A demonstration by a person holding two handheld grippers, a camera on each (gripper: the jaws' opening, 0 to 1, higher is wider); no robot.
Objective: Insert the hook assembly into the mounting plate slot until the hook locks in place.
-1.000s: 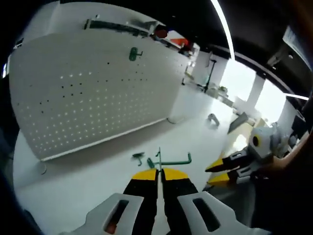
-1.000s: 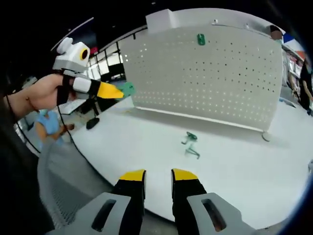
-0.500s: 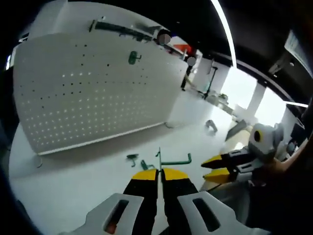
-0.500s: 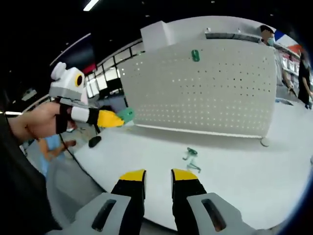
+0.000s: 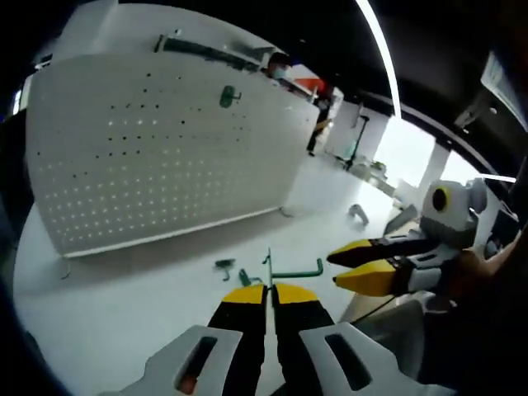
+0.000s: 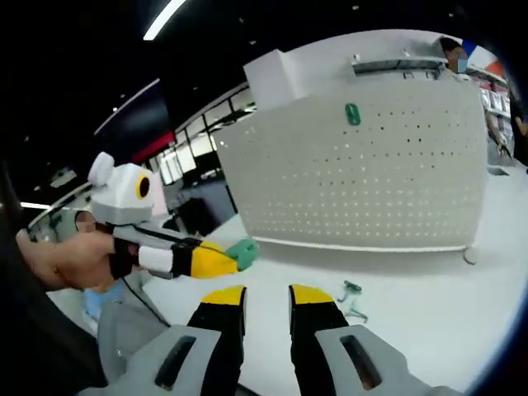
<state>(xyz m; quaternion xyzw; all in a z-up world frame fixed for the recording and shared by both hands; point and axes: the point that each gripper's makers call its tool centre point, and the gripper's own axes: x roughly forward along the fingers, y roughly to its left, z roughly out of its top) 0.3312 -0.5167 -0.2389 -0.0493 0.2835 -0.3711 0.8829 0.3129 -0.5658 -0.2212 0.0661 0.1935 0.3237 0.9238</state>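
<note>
Left gripper view: green hook (image 5: pixel 290 271) is pinched between the left gripper (image 5: pixel 270 290) jaws, which are pressed tight on its thin vertical part, the long arm sticking out sideways to the right with a small curl at the end. Same part seen from the right gripper view as a green tab (image 6: pixel 242 252) at the left gripper (image 6: pixel 221 259) tips. It's up in the air, well apart from the pegboard (image 5: pixel 157 157), which stands upright at the back of the white table (image 5: pixel 124 322).

Right gripper (image 6: pixel 266 295) jaws are spread, holding nothing; in the left gripper view it sits just beside the hook's free end (image 5: pixel 360 266).

One hook is already seated high on the board (image 5: pixel 227 96). Spare green hooks lie loose on the table (image 5: pixel 233 270), short of the board's foot.

Risks, my read:
- Grip is on a thin section with a long sideways lever. Any contact at the board will likely twist the hook in the jaws, so the prongs miss the holes.
- Holes are small and dense; easy to land one row off or get only one prong in, so no lock.
- Board looks freestanding; a hard push could rock it.
- Open right jaws are close enough to clip the hook's arm.
- Swinging low could scatter the loose hooks.
</note>
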